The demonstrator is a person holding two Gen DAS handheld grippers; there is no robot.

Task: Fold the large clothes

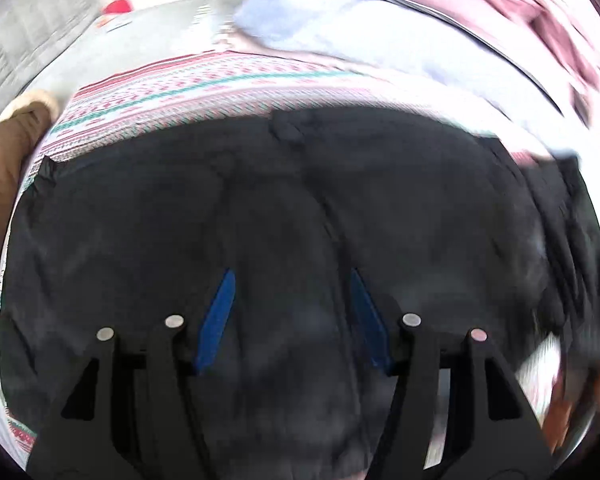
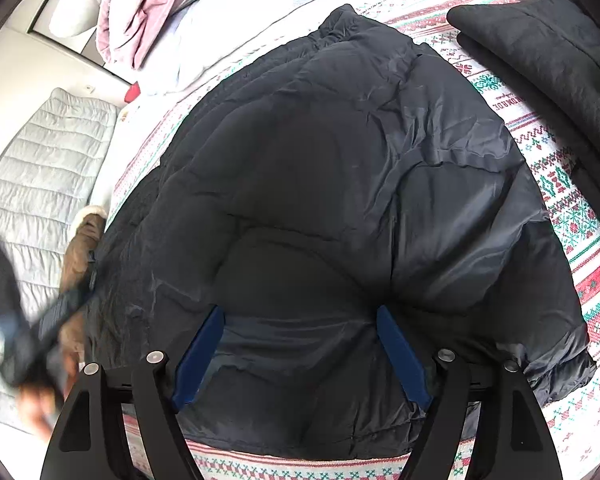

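Beneath both wide, empty tools, left tool (image 1: 292, 276) and right tool (image 2: 300, 312), black puffer jacket (image 2: 340, 184) on patterned bedspread (image 2: 572, 216).

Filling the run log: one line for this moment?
black jacket spread on patterned blanket | left claw open | right claw open

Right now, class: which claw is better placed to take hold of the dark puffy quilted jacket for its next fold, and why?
Probably the right claw: it sits steady, open, straddling the dark puffy quilted jacket near its hem. The left claw hovers open above the fabric, its view blurred.
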